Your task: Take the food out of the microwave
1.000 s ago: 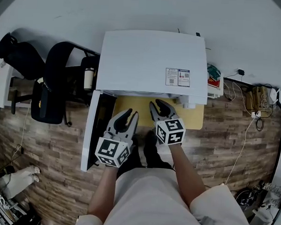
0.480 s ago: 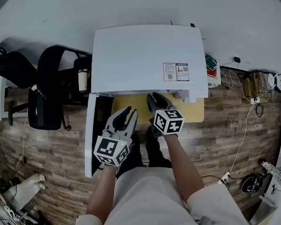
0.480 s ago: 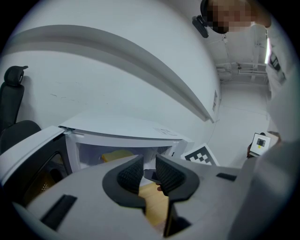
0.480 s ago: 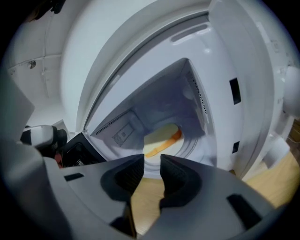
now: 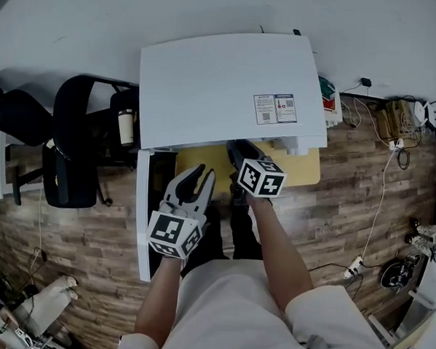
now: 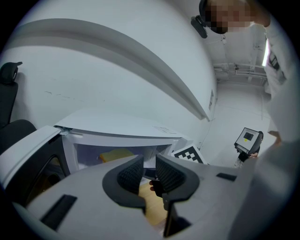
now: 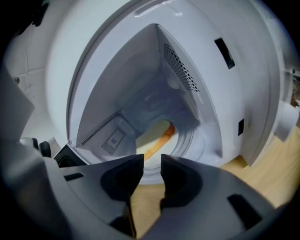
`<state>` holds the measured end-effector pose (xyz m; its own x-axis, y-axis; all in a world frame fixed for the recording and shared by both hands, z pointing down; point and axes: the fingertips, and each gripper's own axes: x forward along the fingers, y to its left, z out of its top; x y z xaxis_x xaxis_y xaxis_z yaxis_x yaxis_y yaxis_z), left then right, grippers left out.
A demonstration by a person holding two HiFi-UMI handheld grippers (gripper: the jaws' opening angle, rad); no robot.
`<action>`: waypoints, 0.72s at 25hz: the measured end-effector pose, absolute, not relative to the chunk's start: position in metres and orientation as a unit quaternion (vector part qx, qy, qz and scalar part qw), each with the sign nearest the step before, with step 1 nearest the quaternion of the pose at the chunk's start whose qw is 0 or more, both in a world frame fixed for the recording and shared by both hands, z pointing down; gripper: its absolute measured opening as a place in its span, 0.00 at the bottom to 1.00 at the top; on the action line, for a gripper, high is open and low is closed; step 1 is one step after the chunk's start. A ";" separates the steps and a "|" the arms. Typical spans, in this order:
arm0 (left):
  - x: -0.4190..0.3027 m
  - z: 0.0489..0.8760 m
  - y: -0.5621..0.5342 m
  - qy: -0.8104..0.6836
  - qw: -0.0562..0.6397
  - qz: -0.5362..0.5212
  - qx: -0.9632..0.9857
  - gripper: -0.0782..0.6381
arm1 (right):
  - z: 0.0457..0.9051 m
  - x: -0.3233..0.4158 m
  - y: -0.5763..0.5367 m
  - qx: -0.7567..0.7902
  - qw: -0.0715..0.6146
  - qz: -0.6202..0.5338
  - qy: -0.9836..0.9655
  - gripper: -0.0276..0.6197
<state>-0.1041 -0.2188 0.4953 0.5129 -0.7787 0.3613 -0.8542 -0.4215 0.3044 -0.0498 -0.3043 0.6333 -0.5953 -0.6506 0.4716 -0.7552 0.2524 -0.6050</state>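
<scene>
The white microwave point(image 5: 223, 83) stands on a small yellow table point(image 5: 305, 171), with its door point(image 5: 146, 217) swung open to the left. Inside, in the right gripper view, a yellow-orange piece of food point(image 7: 157, 140) lies on the white turntable; it also shows in the left gripper view as a yellow patch point(image 6: 115, 154). My right gripper point(image 5: 241, 151) points into the cavity mouth, its tips at the front edge. Its jaws are opening, with nothing between them point(image 7: 152, 171). My left gripper point(image 5: 193, 185) hangs back in front of the opening, beside the door, open and empty point(image 6: 149, 171).
Two black office chairs point(image 5: 74, 141) stand left of the microwave, with a cup point(image 5: 127, 127) beside them. Cables and plugs point(image 5: 396, 121) lie on the wood floor at the right. The open door bounds the left gripper's left side.
The right gripper has moved forward toward the microwave opening and rolled, so its marker cube now sits nearer the front edge. The left gripper has barely shifted.
</scene>
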 end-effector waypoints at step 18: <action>-0.113 0.495 -0.228 -0.464 0.230 0.087 0.851 0.22 | 0.654 -0.057 -0.324 0.479 0.031 0.474 -0.738 0.22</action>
